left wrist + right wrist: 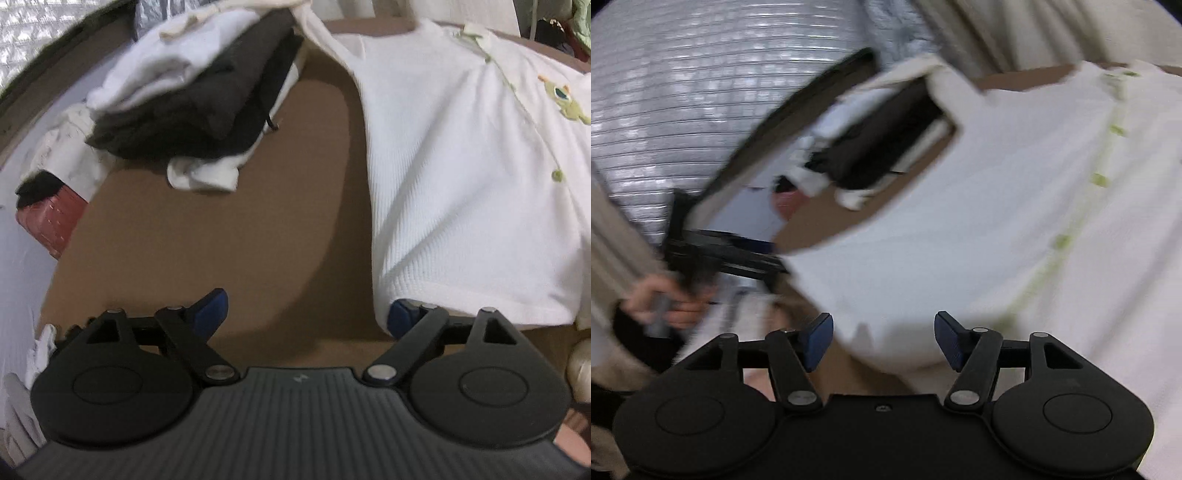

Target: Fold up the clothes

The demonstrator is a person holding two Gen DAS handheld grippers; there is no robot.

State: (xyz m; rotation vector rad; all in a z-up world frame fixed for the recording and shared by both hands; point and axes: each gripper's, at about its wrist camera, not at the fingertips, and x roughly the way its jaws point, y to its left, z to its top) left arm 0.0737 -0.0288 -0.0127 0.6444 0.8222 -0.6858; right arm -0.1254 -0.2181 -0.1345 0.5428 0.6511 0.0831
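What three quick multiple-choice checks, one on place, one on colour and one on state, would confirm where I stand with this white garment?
1. Where does the pile of folded clothes lie relative to the white garment in the left wrist view?
A. to its left
B. on top of it
C. to its right

2. What colour are the garment's buttons and trim?
A. red
B. green
C. blue

3. How do the jaws of the left gripper stand?
A. shut on the garment's hem
B. shut on nothing
C. open, with one fingertip under the garment's lower edge

Answers:
1. A: the pile sits left of the garment, with bare brown surface between them lower down.
2. B: the button and placket trim show pale green.
3. C: the blue pads stand wide apart, and the garment covers the right-hand one.
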